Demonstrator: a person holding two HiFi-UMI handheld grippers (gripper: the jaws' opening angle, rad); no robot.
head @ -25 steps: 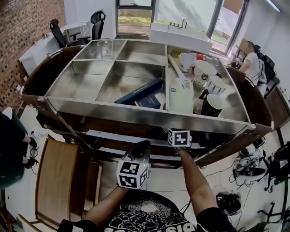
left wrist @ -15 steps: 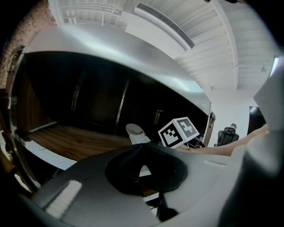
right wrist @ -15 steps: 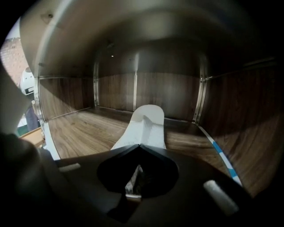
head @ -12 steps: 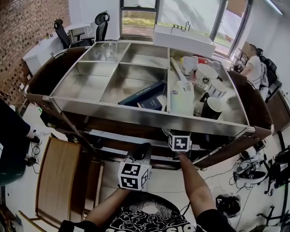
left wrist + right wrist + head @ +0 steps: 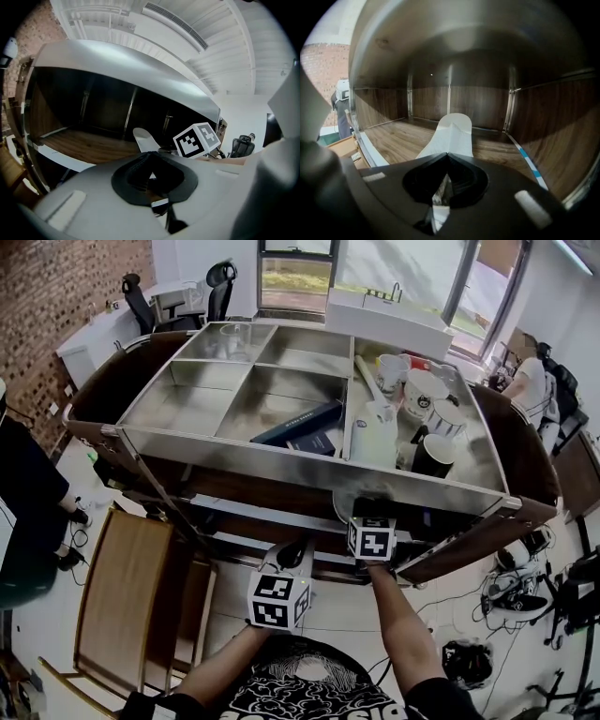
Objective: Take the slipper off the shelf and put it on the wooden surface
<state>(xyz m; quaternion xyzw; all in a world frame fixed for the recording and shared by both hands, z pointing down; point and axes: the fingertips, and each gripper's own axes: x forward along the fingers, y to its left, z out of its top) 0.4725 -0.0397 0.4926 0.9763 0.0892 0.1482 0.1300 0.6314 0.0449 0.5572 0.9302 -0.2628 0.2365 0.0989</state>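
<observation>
A white slipper [image 5: 450, 133] lies on the wooden floor of the shelf's lower compartment [image 5: 398, 140], toe pointing away. My right gripper [image 5: 448, 155] is shut on its near end. In the head view the right gripper [image 5: 368, 521] reaches under the steel top's front rim, and only its marker cube shows. From the left gripper view the slipper [image 5: 144, 139] stands just left of that cube. My left gripper [image 5: 150, 153] hangs in front of the shelf, shut with nothing between its jaws; in the head view the left gripper [image 5: 296, 551] is left of the right one.
The steel tray top [image 5: 234, 451] holds books [image 5: 300, 425], mugs [image 5: 424, 390] and a white jug [image 5: 375, 432]. A wooden chair seat [image 5: 131, 592] stands low at the left. A person [image 5: 28, 512] sits at the far left, and cables and shoes lie on the floor at the right.
The right gripper's cube has drawn back from the shelf toward me. The left gripper shifted a little. The head view has swung slightly, and the person at the left shows more.
</observation>
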